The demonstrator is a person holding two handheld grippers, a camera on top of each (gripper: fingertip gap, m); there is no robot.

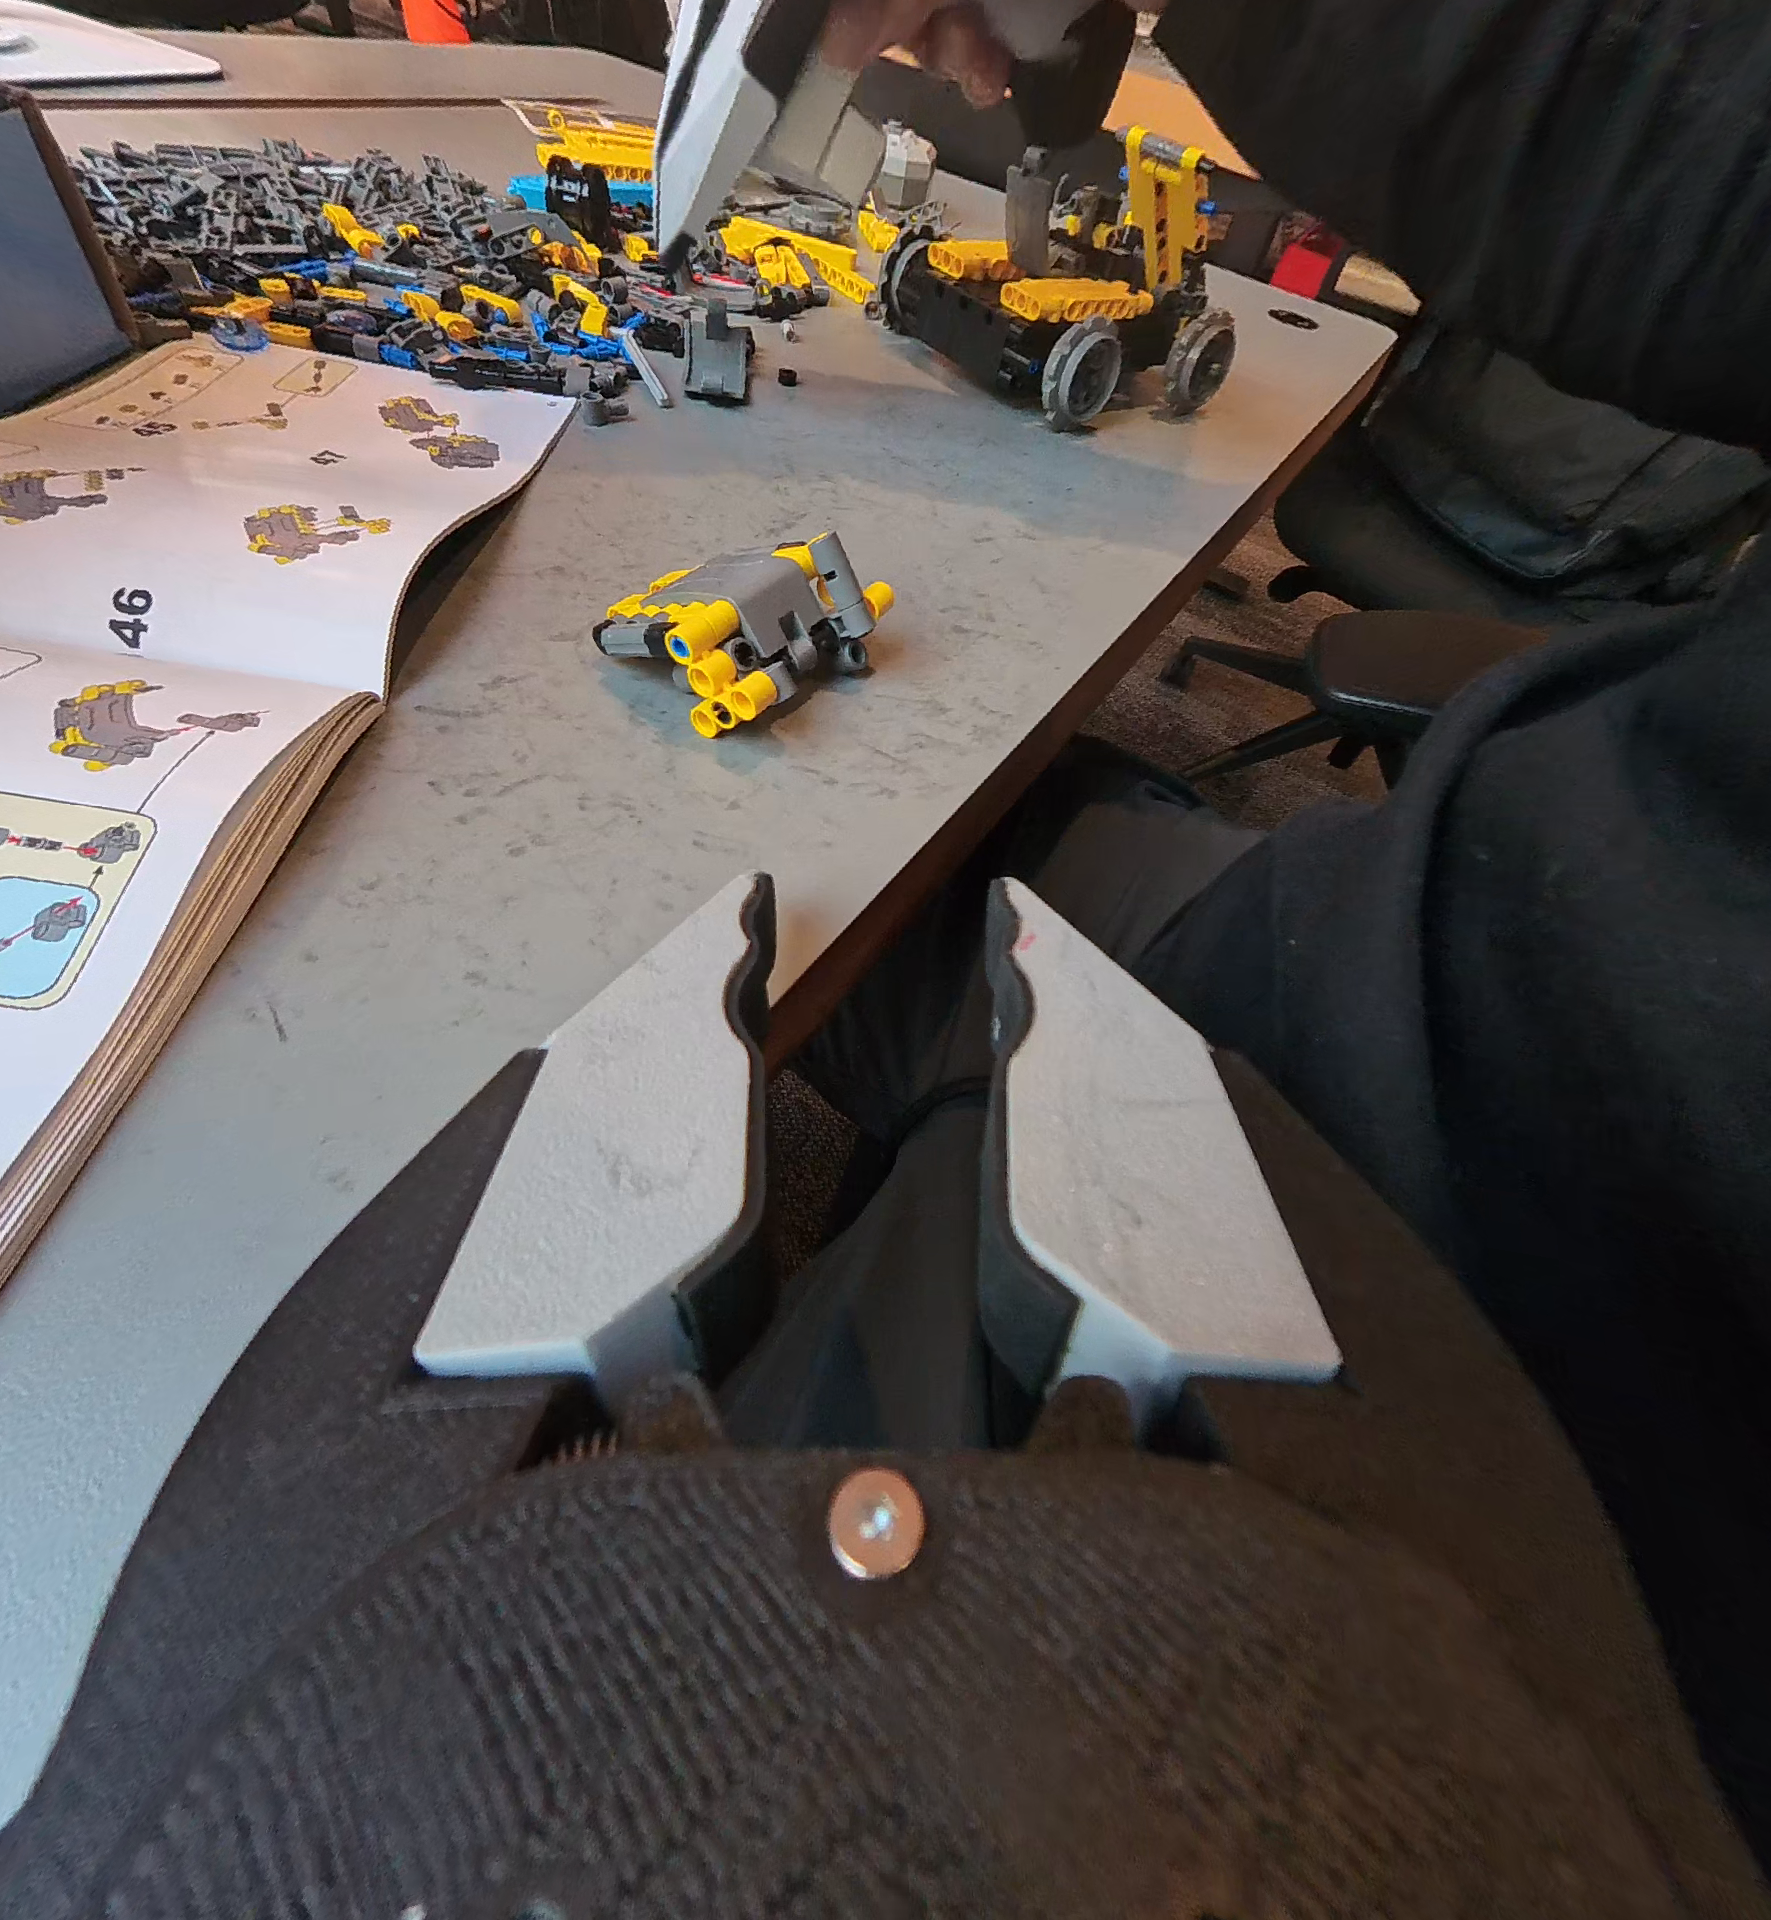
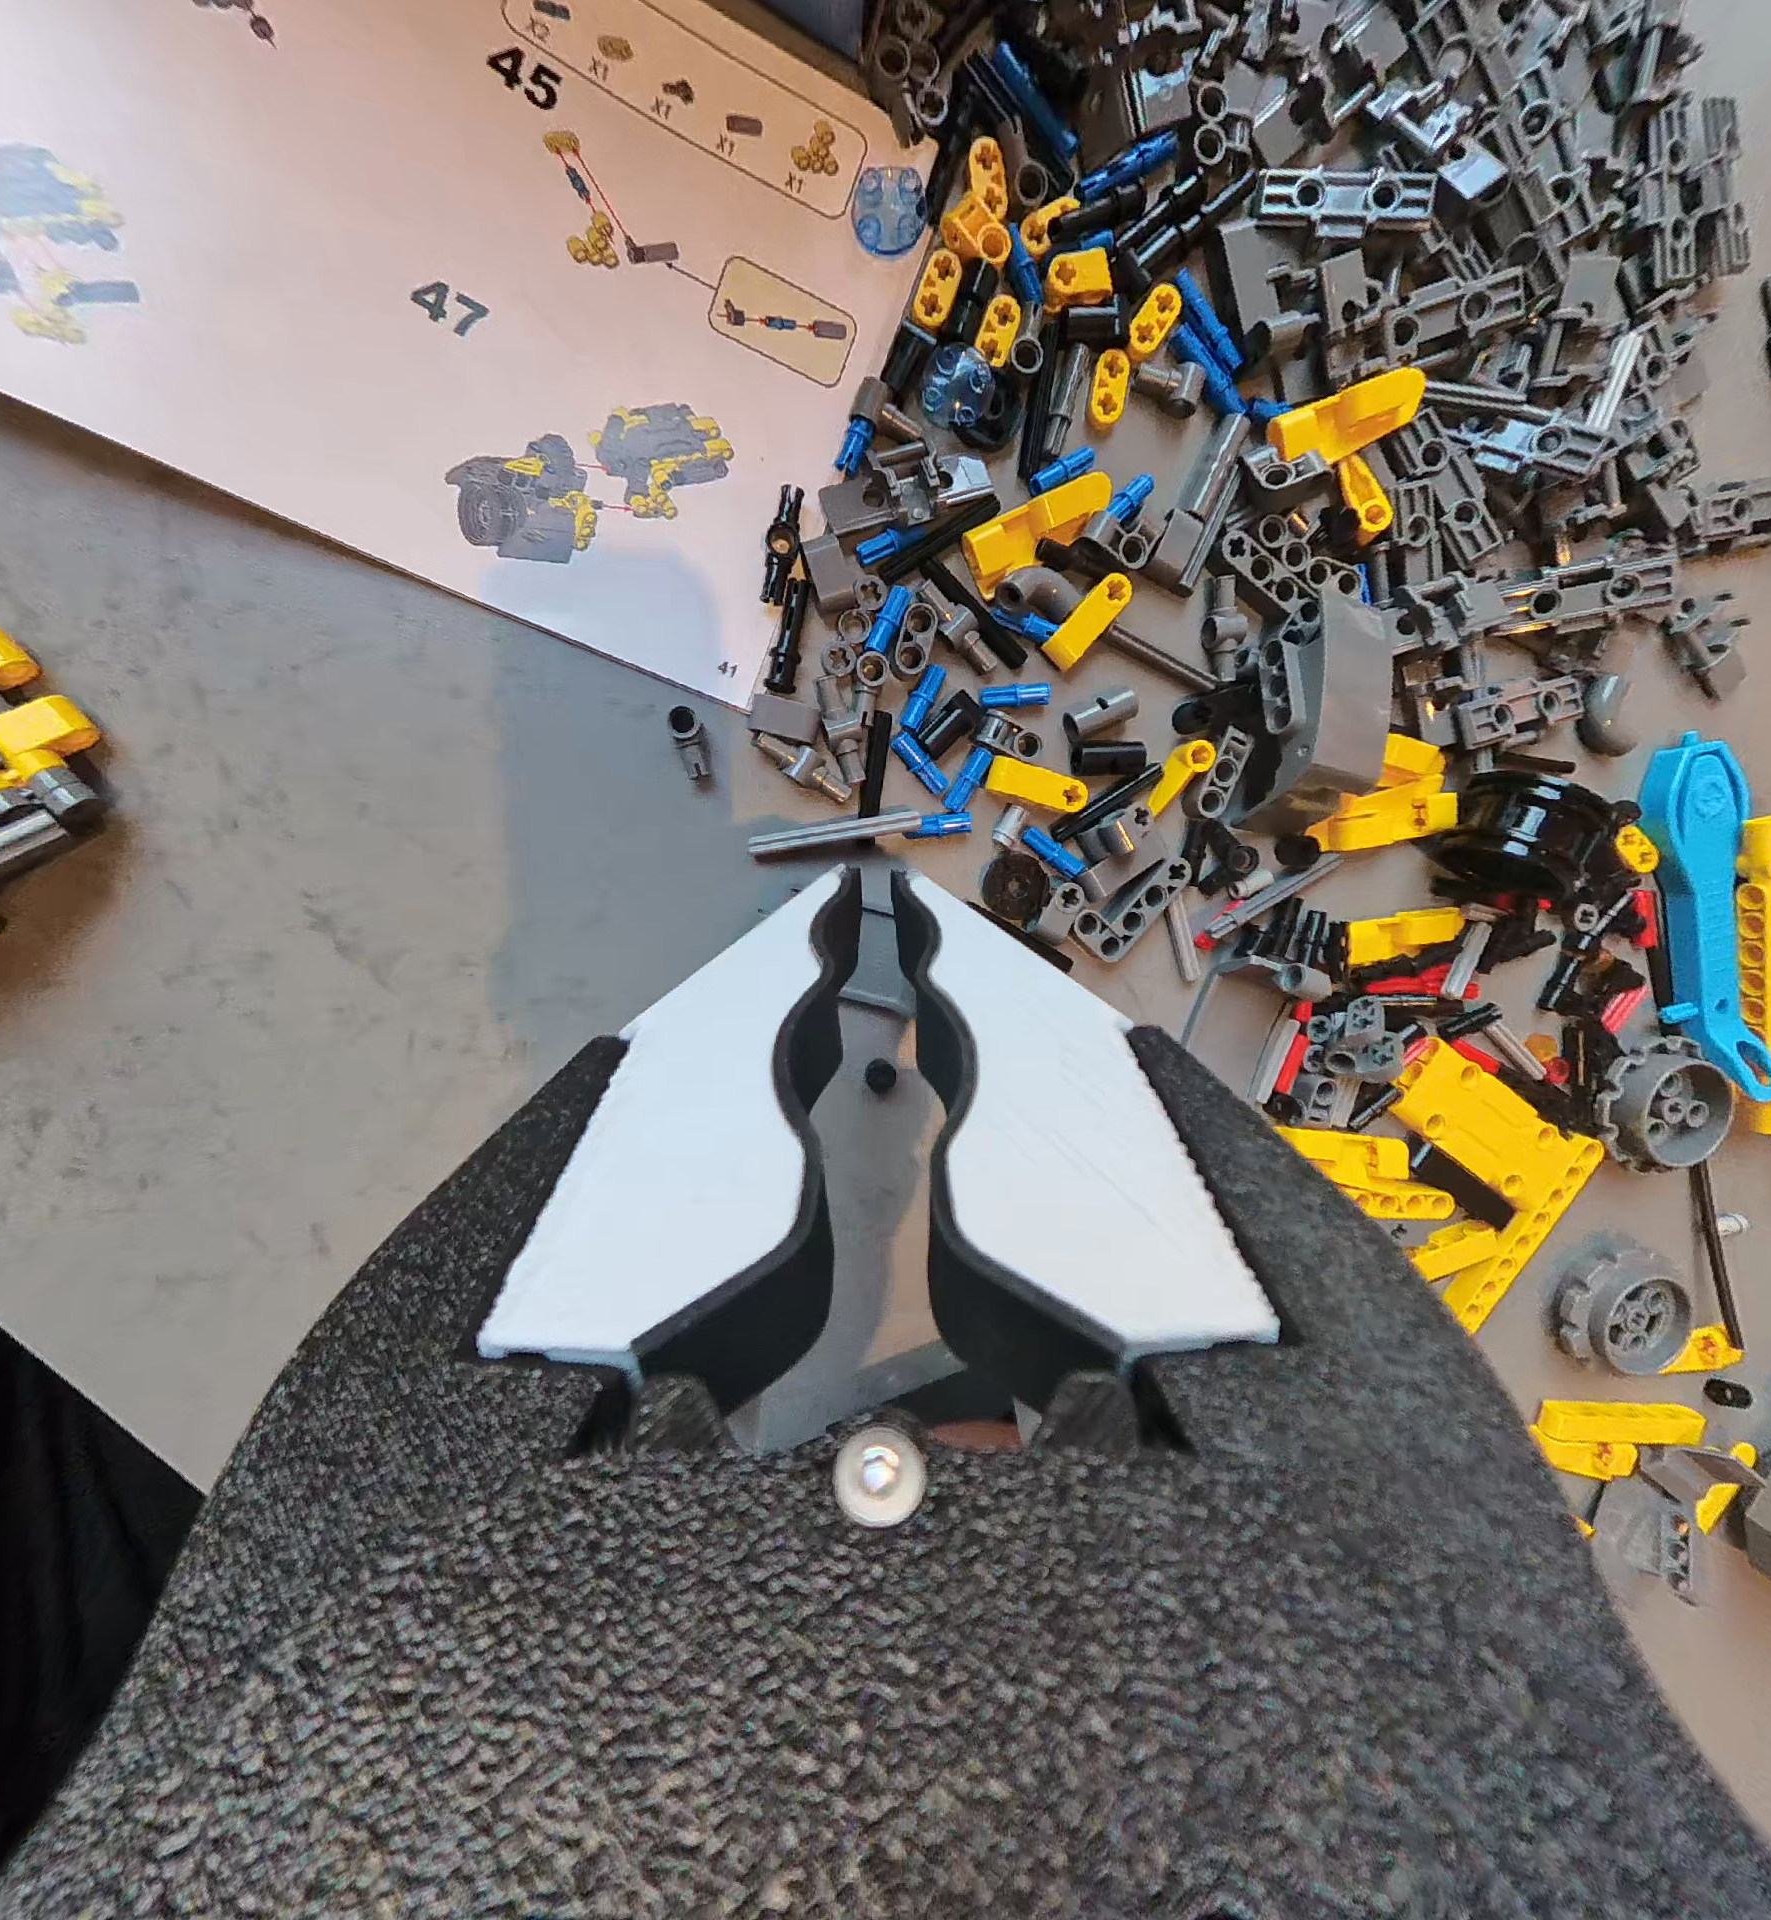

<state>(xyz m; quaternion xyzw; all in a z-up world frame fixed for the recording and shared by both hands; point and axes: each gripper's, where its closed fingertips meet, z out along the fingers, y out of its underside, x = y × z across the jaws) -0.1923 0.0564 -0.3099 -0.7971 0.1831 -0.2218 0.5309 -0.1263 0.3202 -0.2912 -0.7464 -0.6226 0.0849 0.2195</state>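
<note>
My right gripper (image 2: 873, 883) hangs tip-down over the near edge of a loose brick pile (image 2: 1276, 582), its jaws nearly together on a dark grey piece (image 2: 876, 961) that shows in the narrow gap between them. My left gripper (image 1: 876, 914) waits at the edge of the table (image 1: 507, 831), jaws apart and empty, partly out over a dark-clothed lap. The yellow-and-grey sub-assembly (image 1: 751, 634) sits alone on bare tabletop ahead of it, beside the open instruction booklet (image 1: 133, 644); the wheeled model (image 1: 1057, 301) stands farther off, near the pile.

The risks, as I judge them: only the tips seem to bear on the grey piece, so it could twist or drop back among lookalike greys. A grey axle (image 2: 839, 831) and blue pins (image 2: 922, 717) lie just ahead of my fingertips and could be nudged or scattered. A small black pin (image 2: 689, 740) lies loose by the booklet's corner, easy to sweep away. My left gripper, so close to the table edge, could knock anything set down there to the floor.
</note>
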